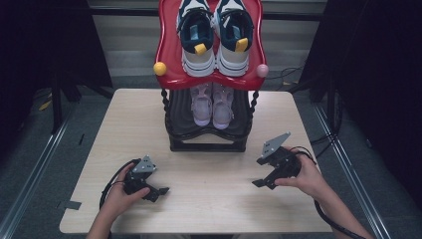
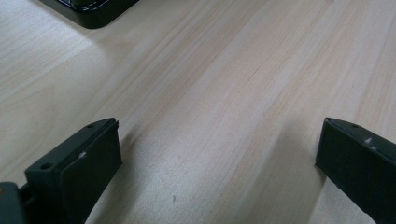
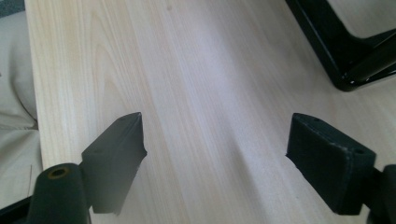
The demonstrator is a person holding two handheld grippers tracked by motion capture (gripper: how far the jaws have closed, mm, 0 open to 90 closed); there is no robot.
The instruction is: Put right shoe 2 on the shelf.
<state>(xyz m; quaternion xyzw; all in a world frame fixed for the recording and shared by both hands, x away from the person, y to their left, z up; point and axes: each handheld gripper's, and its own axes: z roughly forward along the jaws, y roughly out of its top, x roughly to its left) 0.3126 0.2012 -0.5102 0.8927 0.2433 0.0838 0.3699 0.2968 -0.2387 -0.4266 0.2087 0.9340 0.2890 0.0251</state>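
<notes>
Standing behind both hand-held grippers: shoe rack (image 1: 207, 144), sneakers (image 1: 214, 35) on top.

Left gripper (image 1: 158, 190) low, jaws wide apart, right gripper (image 1: 261, 182) tilted down, jaws apart

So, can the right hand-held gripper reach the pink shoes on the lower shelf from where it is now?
Probably yes. The right hand-held gripper is open and empty, bare table lies before the rack, and the pink shoes face the open front, though the red top shelf overhangs them.
</notes>
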